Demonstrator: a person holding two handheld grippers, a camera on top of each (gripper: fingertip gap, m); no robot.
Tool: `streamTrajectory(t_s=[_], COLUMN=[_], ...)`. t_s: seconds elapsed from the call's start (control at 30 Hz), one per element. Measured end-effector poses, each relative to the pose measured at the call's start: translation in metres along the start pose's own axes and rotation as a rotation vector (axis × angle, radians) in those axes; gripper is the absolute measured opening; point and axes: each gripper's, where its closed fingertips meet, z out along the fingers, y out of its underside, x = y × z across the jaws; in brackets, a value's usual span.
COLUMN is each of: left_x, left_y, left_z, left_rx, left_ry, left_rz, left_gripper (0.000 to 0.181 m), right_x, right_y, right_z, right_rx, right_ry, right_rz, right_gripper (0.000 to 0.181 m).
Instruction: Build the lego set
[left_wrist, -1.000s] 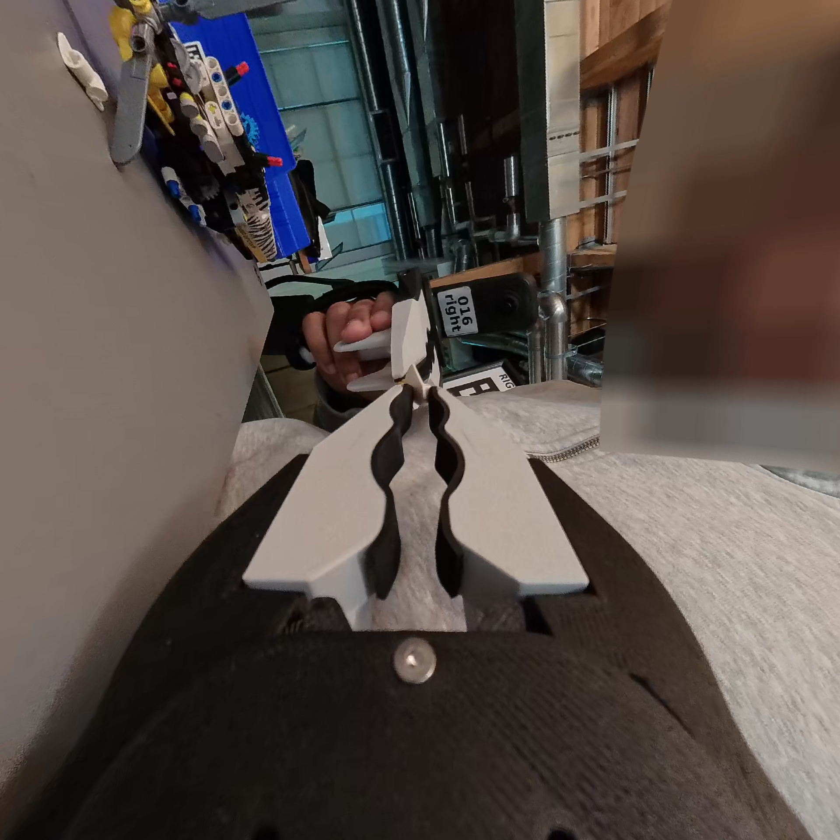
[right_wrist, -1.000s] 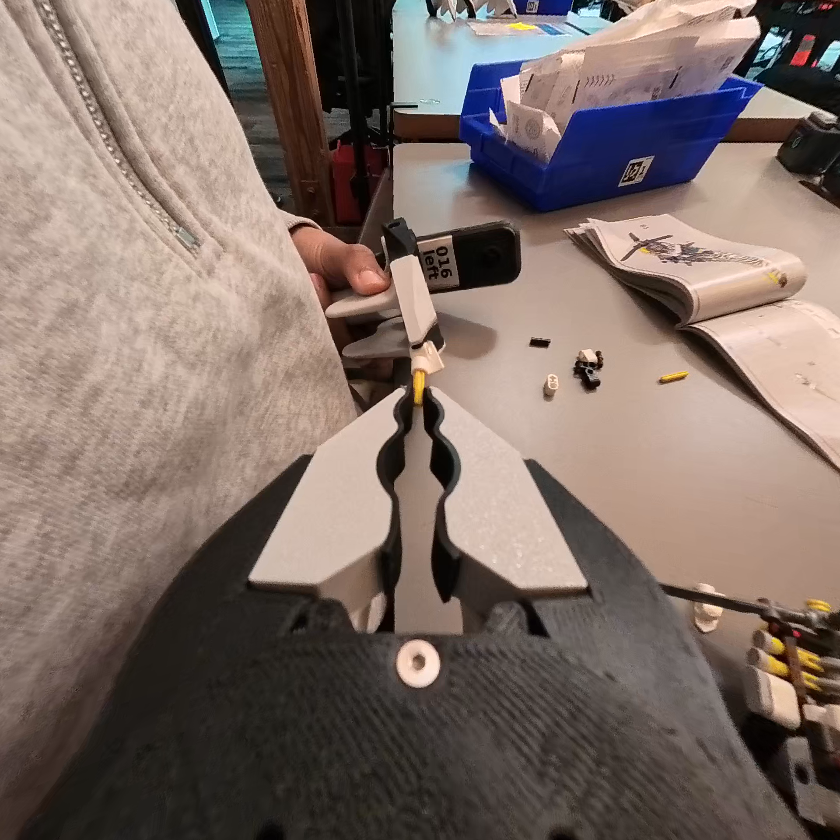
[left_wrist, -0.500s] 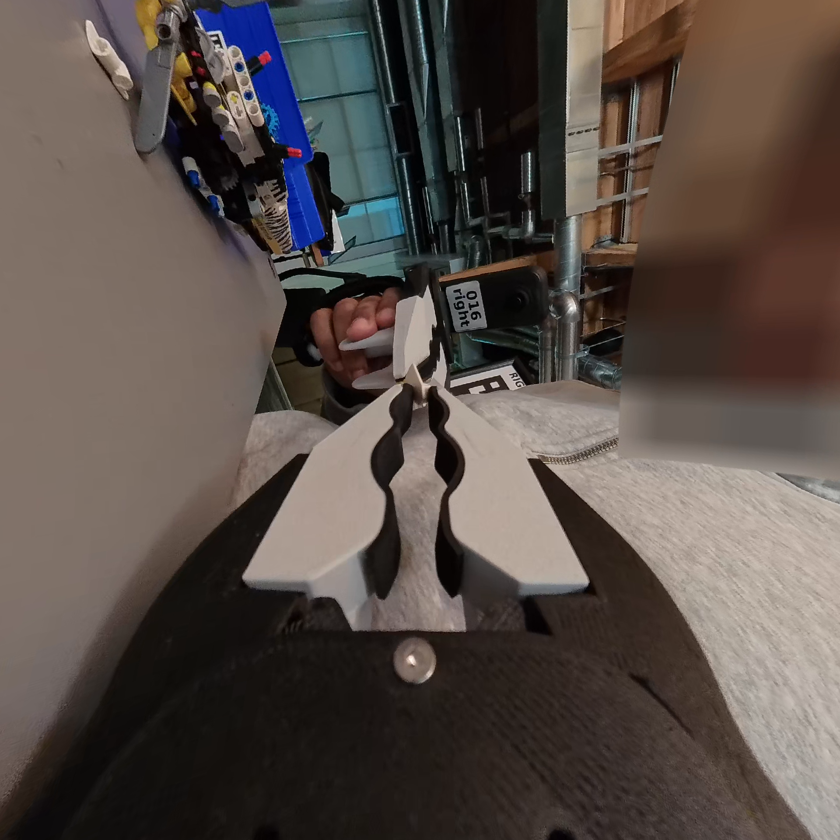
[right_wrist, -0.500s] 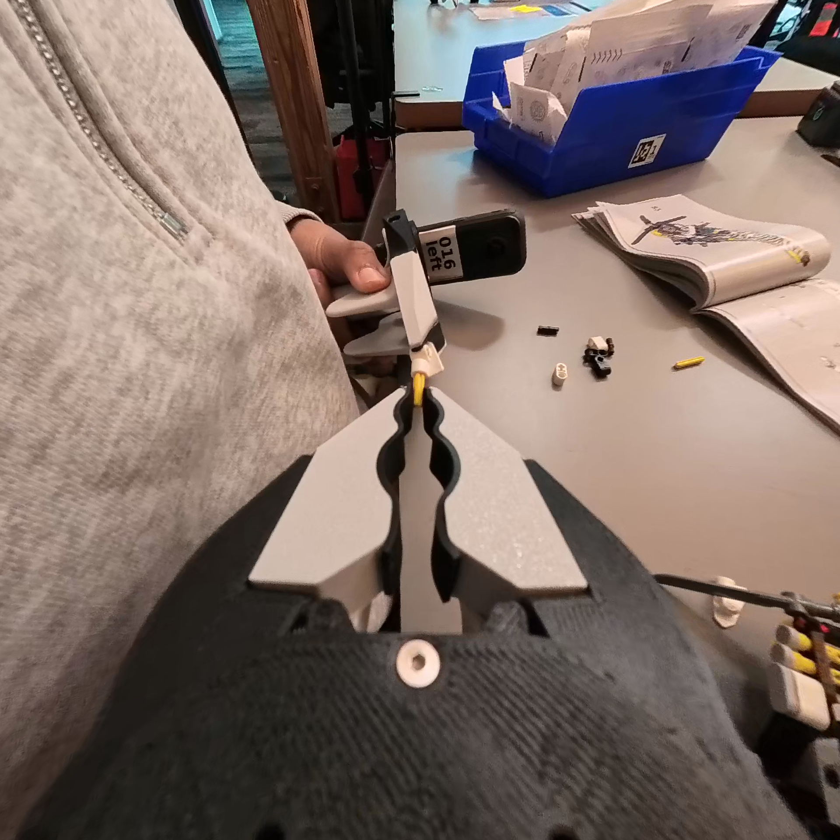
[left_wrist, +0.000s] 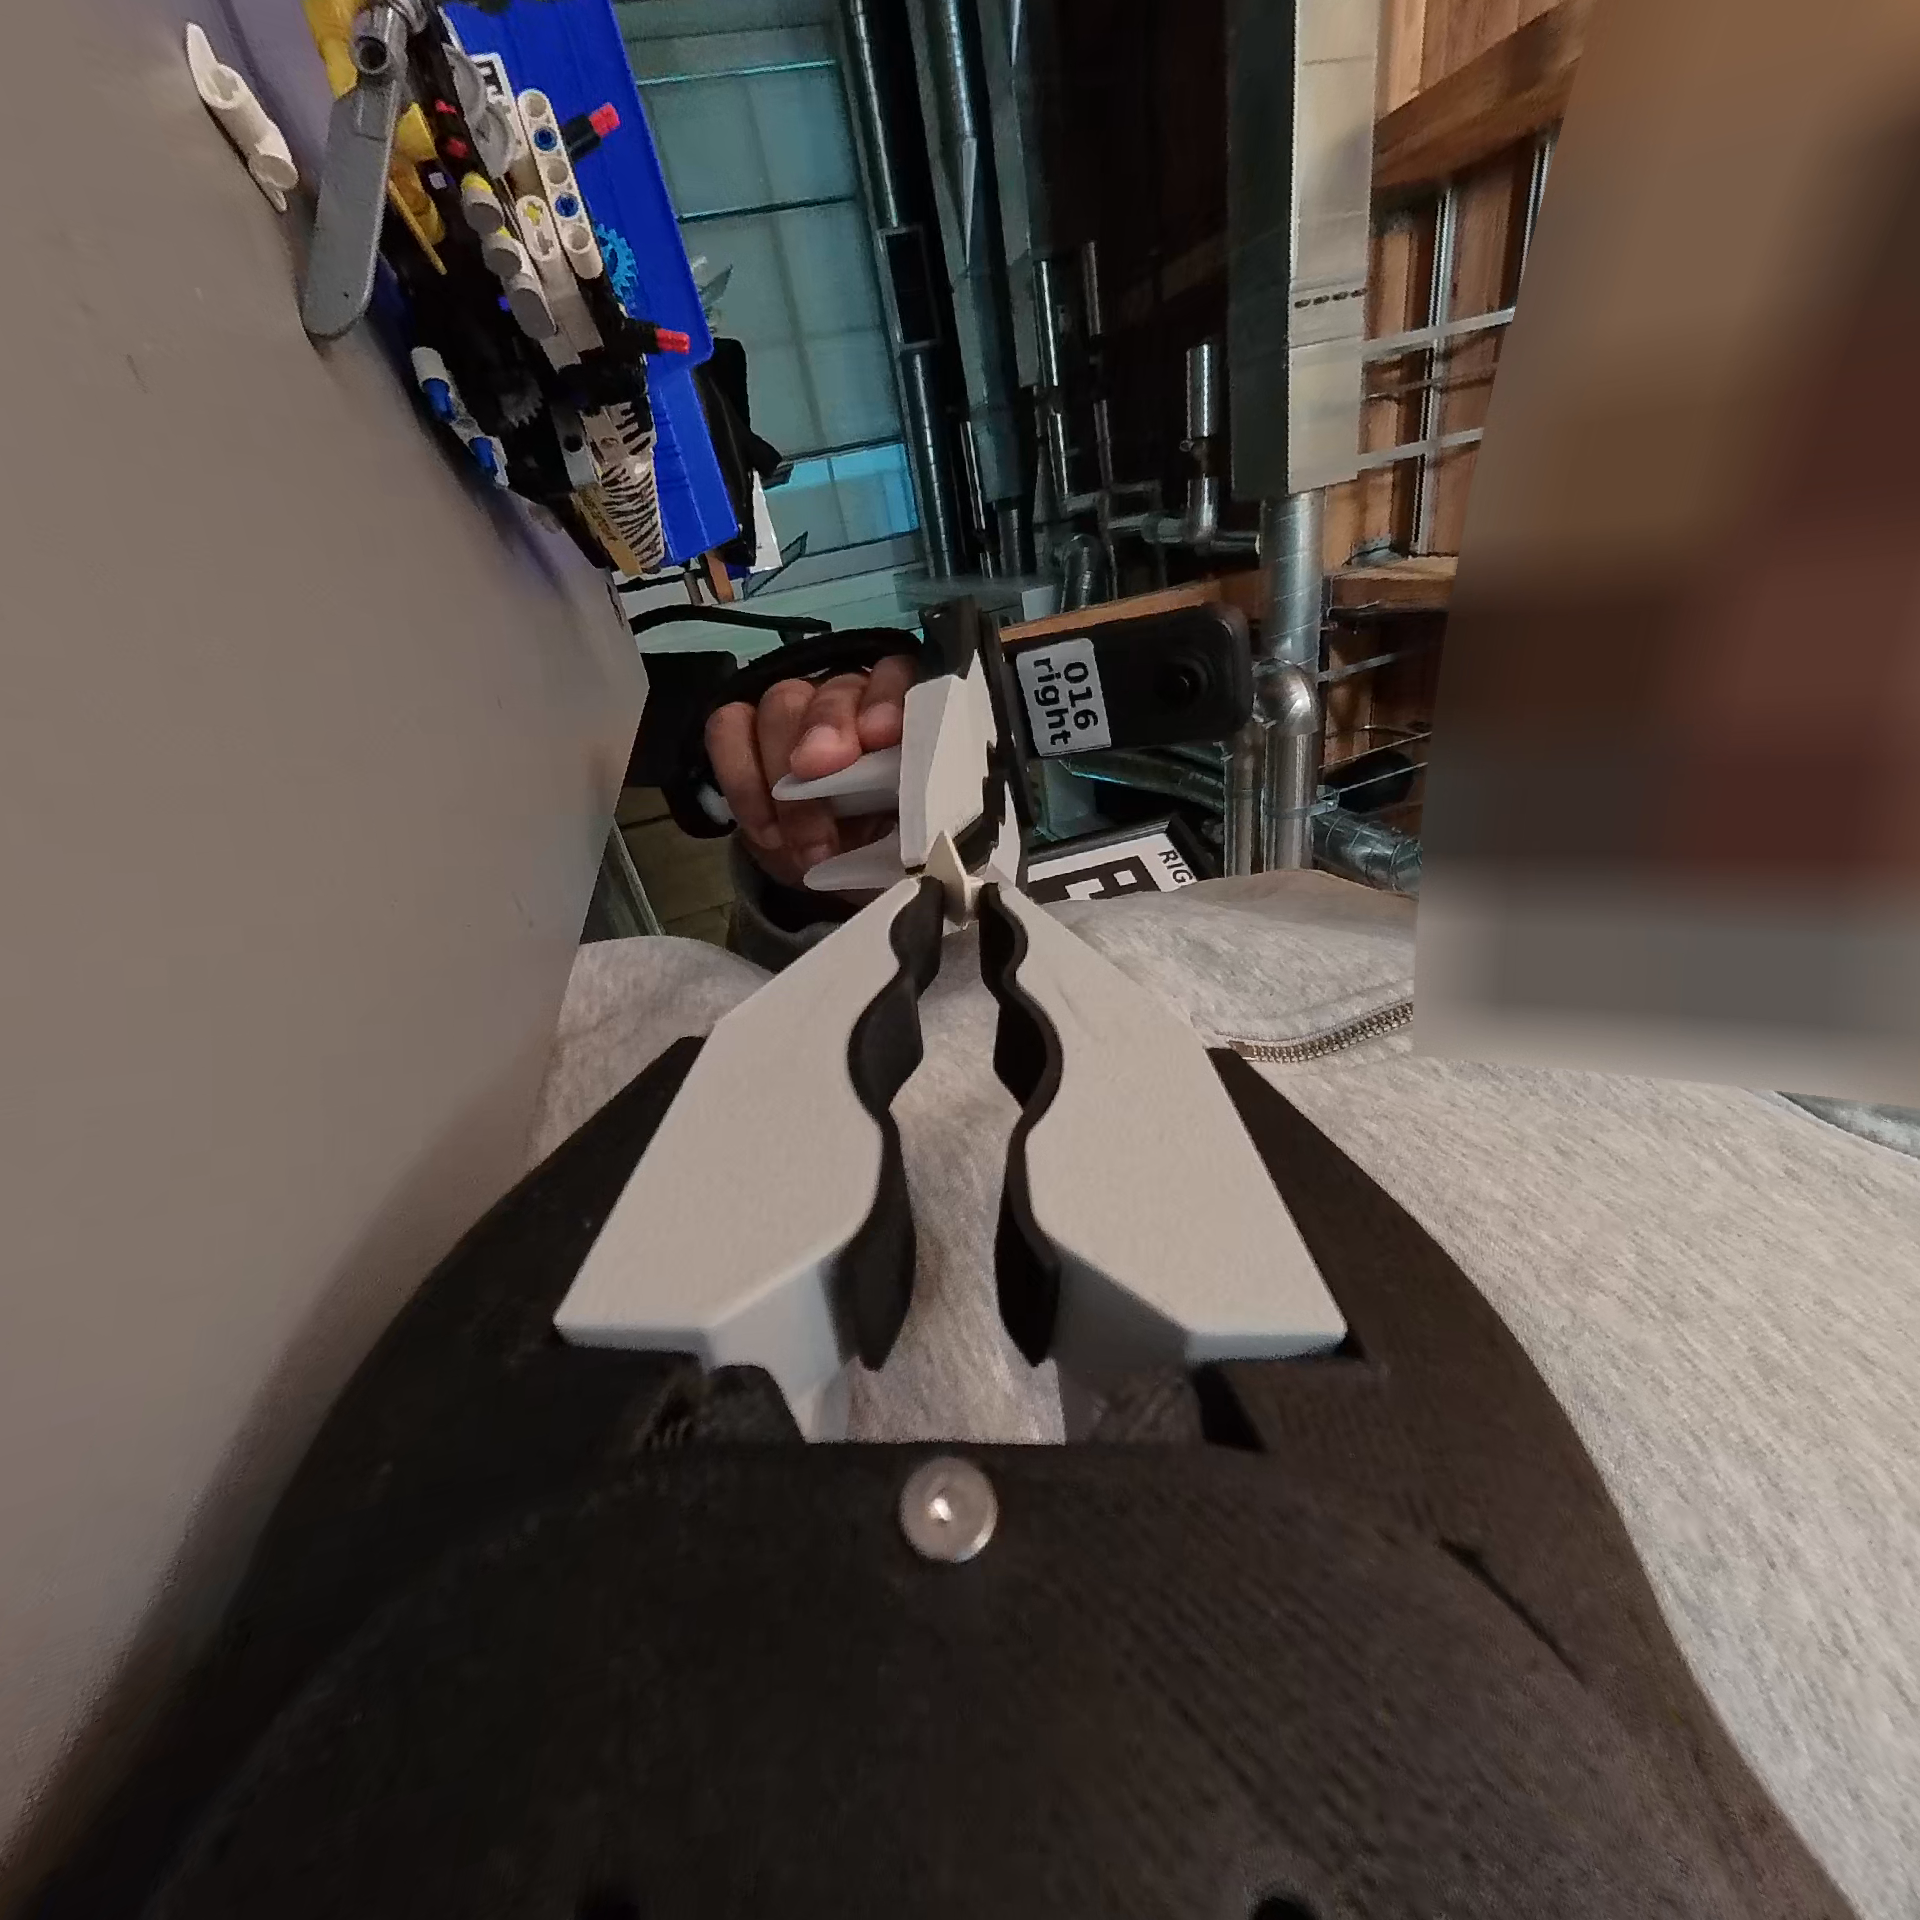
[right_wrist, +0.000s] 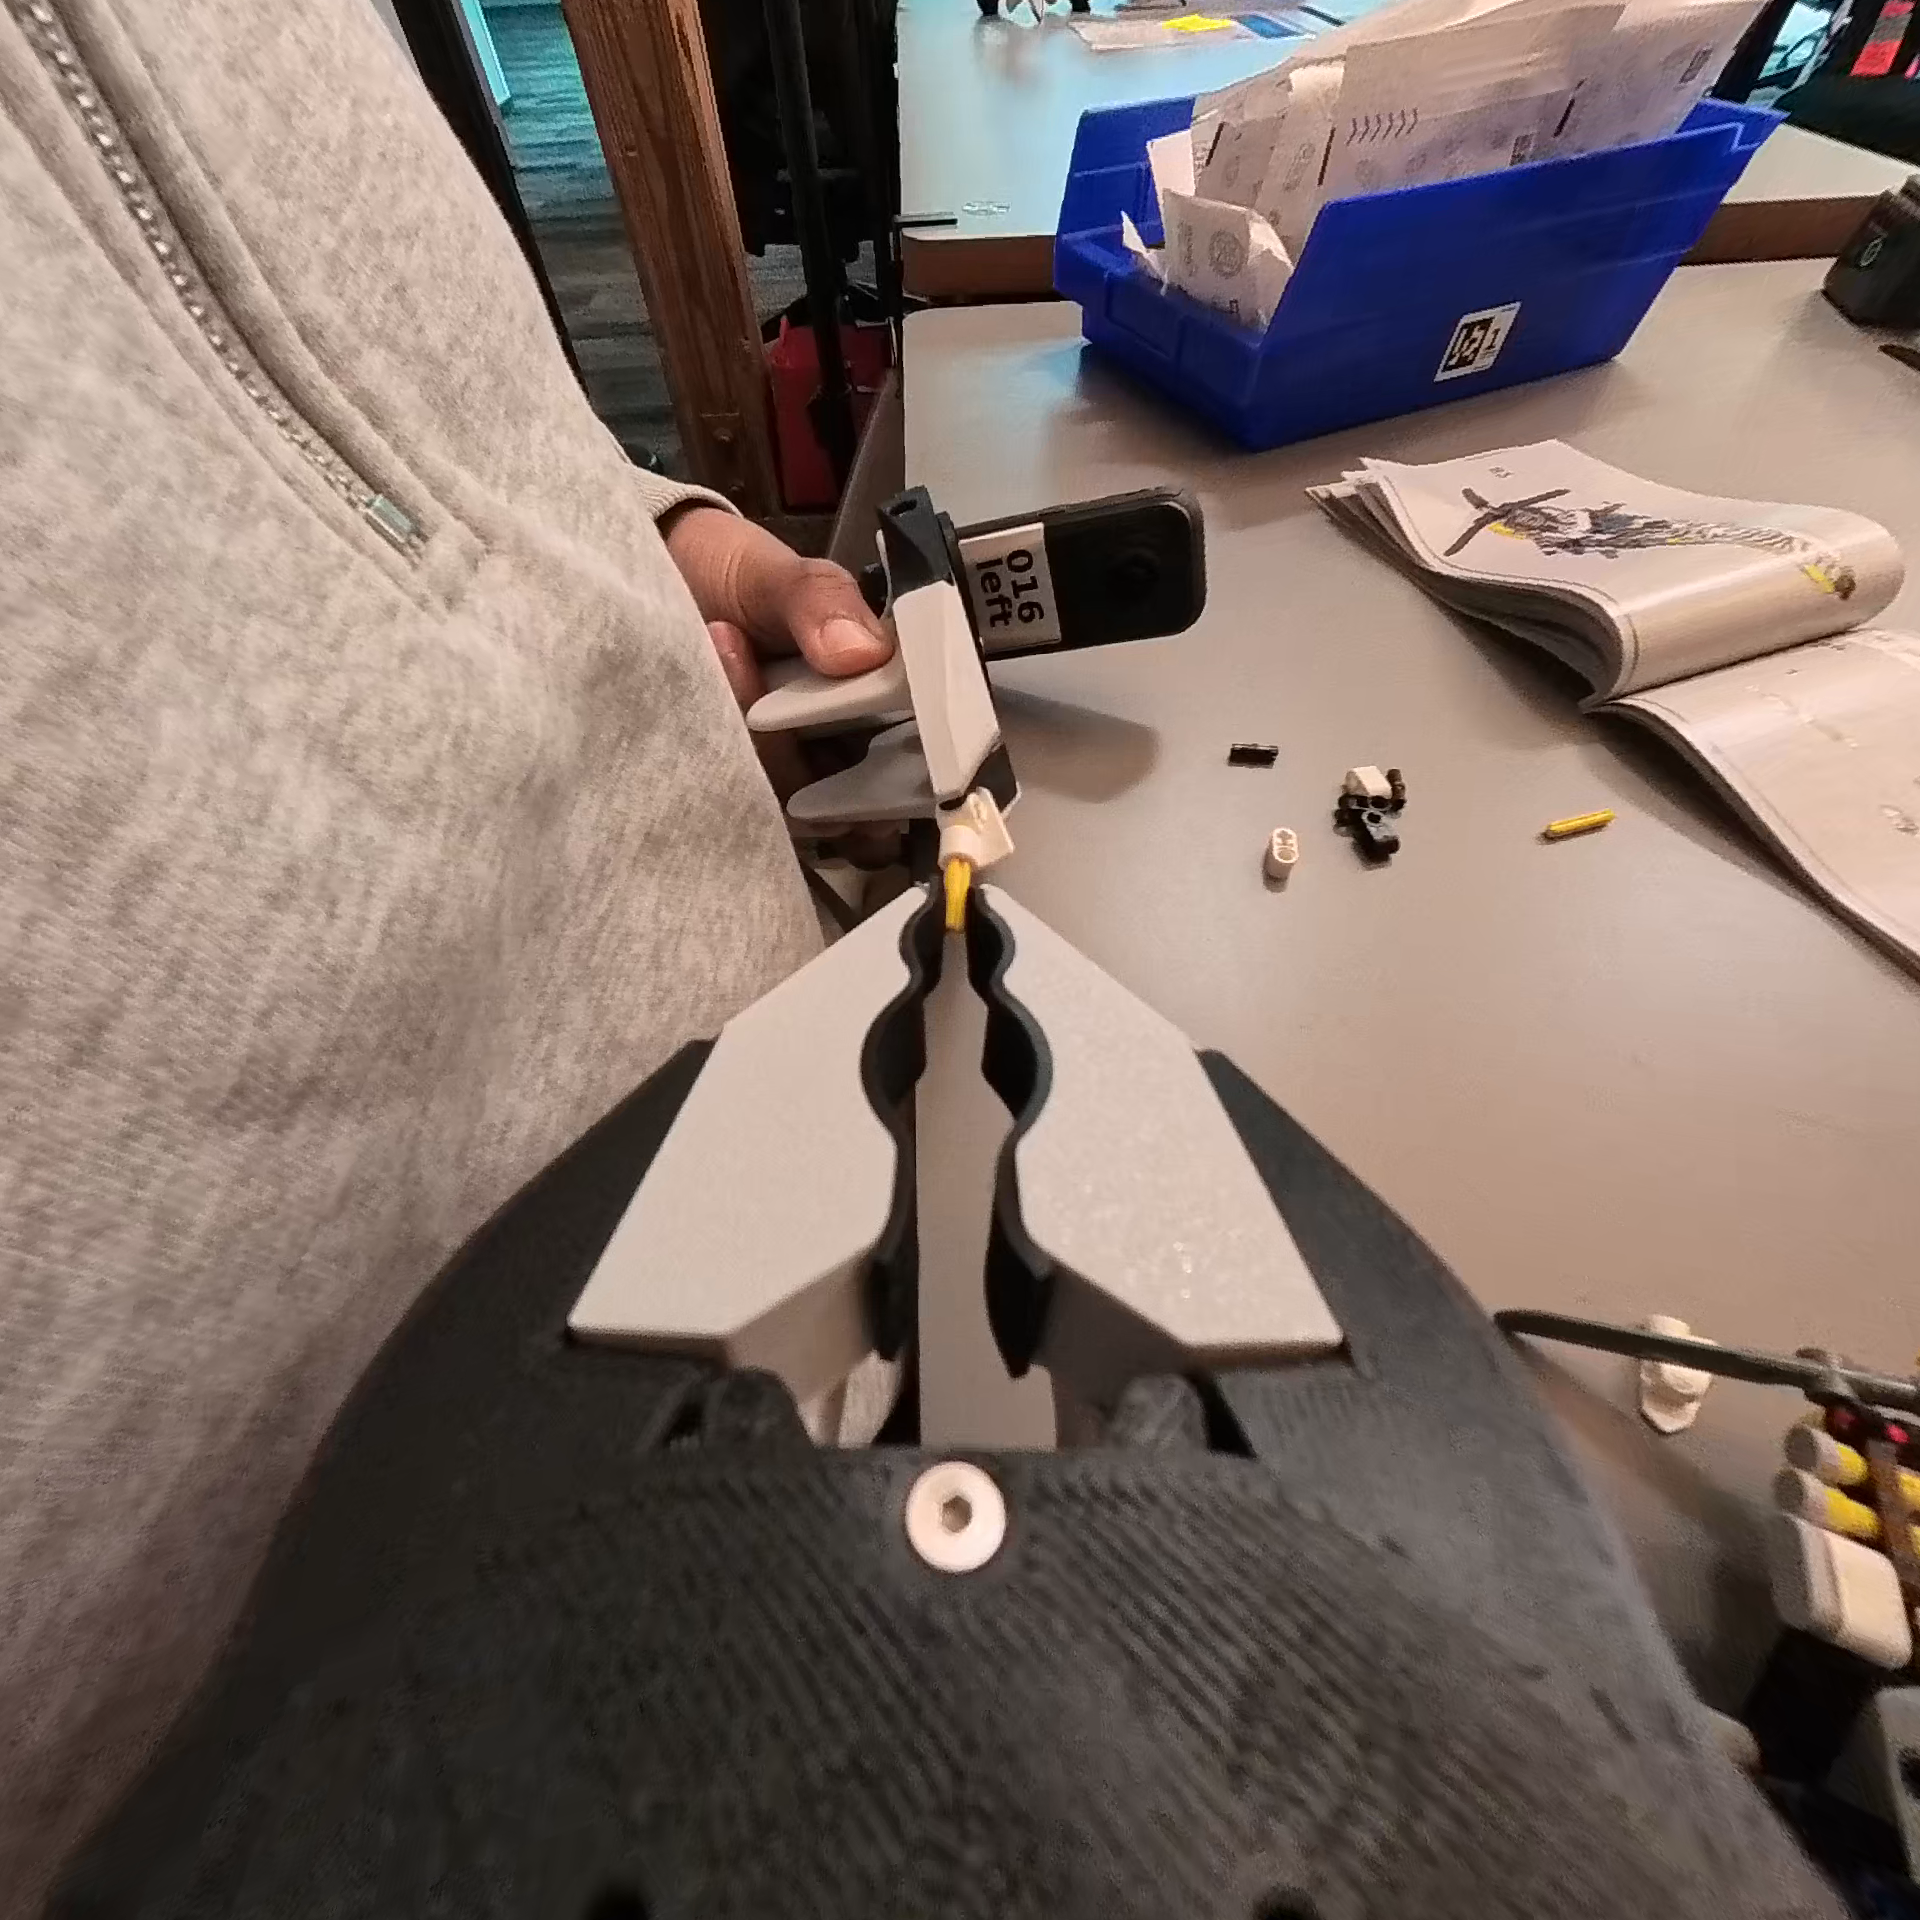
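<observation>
Left wrist view:
At the fingertips: left hand-held gripper (left_wrist: 954, 902) pinches a small white connector piece (left_wrist: 948, 862), tips nearly pressed together on it.
Facing it: right hand-held gripper (left_wrist: 940, 769) meets the same piece tip to tip, held by a hand (left_wrist: 805, 764) in front of a grey sweatshirt (left_wrist: 1455, 1247).
Table (left_wrist: 260, 727): it fills the left side, seen edge-on; the partly built lego model (left_wrist: 520, 260) sits far up it, well apart from both grippers, with a loose white piece (left_wrist: 241, 114) just beside it.

Right wrist view:
At the fingertips: right hand-held gripper (right_wrist: 961, 904) is closed on a thin yellow axle (right_wrist: 958, 891), whose far end enters the white connector piece (right_wrist: 979, 831).
Opposite: left hand-held gripper (right_wrist: 961, 769) grips that connector from above, over the table's near left corner.
Table (right_wrist: 1455, 1091): a white bush (right_wrist: 1283, 852), a black-and-white cluster (right_wrist: 1371, 810), a black pin (right_wrist: 1252, 754) and a yellow pin (right_wrist: 1579, 823) lie mid-table, apart from the grippers.
Far edge: blue bin (right_wrist: 1403, 281) of papers; open instruction booklet (right_wrist: 1662, 592) toward the right edge.
Near right corner: lego model (right_wrist: 1839, 1507), partly cut off.
</observation>
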Motion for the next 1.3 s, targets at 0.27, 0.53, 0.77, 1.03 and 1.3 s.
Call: streamTrajectory(t_s=[0.27,0.53,0.77,1.03,1.3], left_x=[-0.002,0.009,0.015,-0.003,0.028], left_y=[-0.004,-0.029,-0.056,-0.066,-0.109], left_z=[0.000,0.001,-0.004,-0.012,-0.049], left_rx=[-0.009,-0.034,0.042,-0.055,0.209], left_ry=[-0.017,-0.148,-0.162,-0.424,-0.360], left_rz=[0.019,0.285,0.466,0.938,0.994], left_gripper=[0.004,0.003,0.003,0.004,0.003], right_x=[0.003,0.027,0.046,0.063,0.095], right_y=[0.001,-0.013,-0.008,-0.006,-0.014], right_z=[0.001,0.002,0.003,0.016,0.024], right_rx=[0.008,0.086,0.114,0.098,0.129], right_ry=[0.018,0.110,0.186,0.369,0.611], right_rz=[0.005,0.008,0.117,0.103,0.017], right_gripper=[0.002,0.002,0.042,0.057,0.058])
